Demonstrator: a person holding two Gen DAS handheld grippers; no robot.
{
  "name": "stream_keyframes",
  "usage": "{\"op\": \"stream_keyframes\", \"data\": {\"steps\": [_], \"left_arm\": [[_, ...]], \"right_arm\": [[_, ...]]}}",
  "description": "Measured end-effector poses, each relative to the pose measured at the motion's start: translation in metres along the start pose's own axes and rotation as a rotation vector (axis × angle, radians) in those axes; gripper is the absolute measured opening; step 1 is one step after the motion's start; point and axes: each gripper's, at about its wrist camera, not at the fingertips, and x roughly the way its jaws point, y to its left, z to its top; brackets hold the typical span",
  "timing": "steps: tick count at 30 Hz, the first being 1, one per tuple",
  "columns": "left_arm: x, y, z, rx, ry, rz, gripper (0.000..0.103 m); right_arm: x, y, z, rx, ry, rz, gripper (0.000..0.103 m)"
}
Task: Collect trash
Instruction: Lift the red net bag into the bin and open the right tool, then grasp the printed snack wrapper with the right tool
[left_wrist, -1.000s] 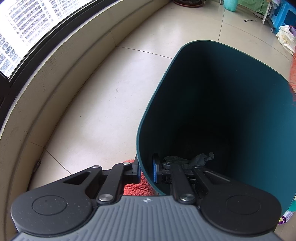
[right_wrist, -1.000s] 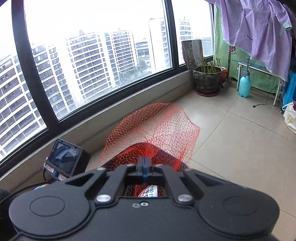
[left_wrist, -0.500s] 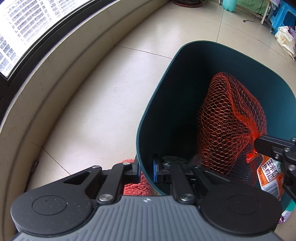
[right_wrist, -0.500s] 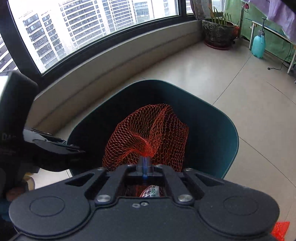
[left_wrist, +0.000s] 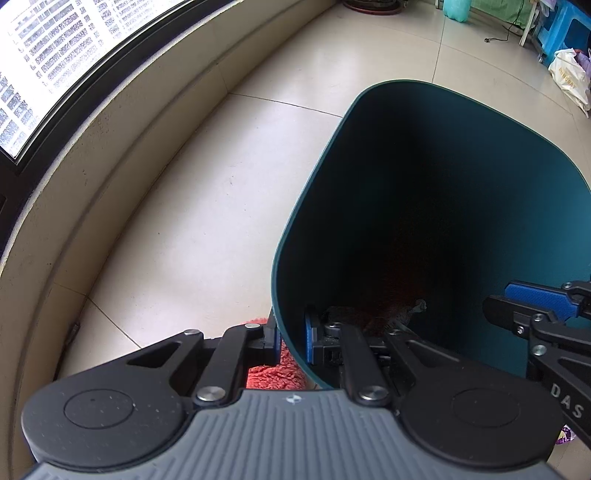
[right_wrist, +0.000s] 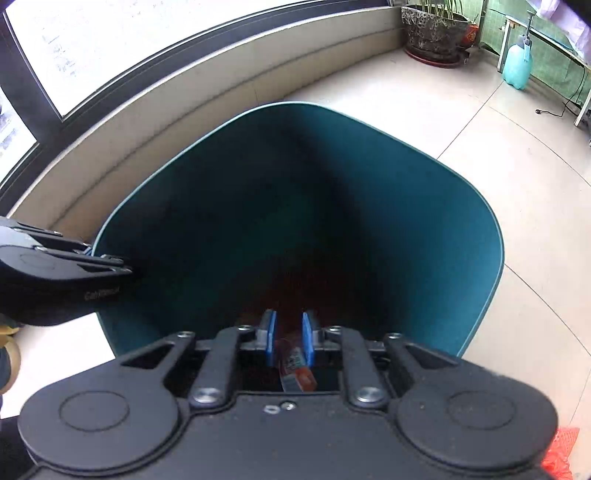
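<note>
Left gripper (left_wrist: 290, 341) clamped on near rim of tall dark-teal plastic bin (left_wrist: 509, 192). Right gripper (right_wrist: 289, 338) over bin mouth, jaws opening, nothing pinched; red mesh bag (right_wrist: 295, 295) dim at bin bottom, printed wrapper (right_wrist: 297, 371) below pads. Beige tiled floor (left_wrist: 207, 206) open around.

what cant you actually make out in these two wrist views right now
- Bottom of the teal bin: both views, lost in deep shadow; only a dim reddish patch shows.
- Packet between the opening right gripper jaws: right wrist view, print too small, lower part hidden by the gripper body.
- Red fuzzy thing on the floor: left wrist view, mostly covered by the left gripper clamped on the bin rim.
</note>
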Motion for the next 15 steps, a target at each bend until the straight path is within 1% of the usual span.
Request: {"op": "stream_keyframes", "data": {"steps": [3,4,5,9,12,15], "left_arm": [[0.000,0.000,0.000,0.000,0.000,0.000,0.011],[0.000,0.000,0.000,0.000,0.001,0.001,0.011],[0.000,0.000,0.000,0.000,0.000,0.002,0.011],[0.000,0.000,0.000,0.001,0.000,0.007,0.011],[0.000,-0.001,0.000,0.002,-0.001,0.011,0.011],[0.000,-0.001,0.000,0.001,0.000,0.012,0.011]], "right_arm": [[-0.020,-0.005,0.001,0.000,-0.023,0.019,0.021],[-0.026,-0.010,0.004,-0.001,-0.029,0.023,0.025],[-0.034,-0.012,0.002,-0.002,-0.039,0.029,0.027],[-0.075,-0.024,-0.009,0.003,-0.088,0.033,0.031],[-0.107,-0.039,-0.017,0.034,-0.128,0.038,0.035],[-0.129,-0.057,-0.031,0.057,-0.163,0.003,0.036]]}}
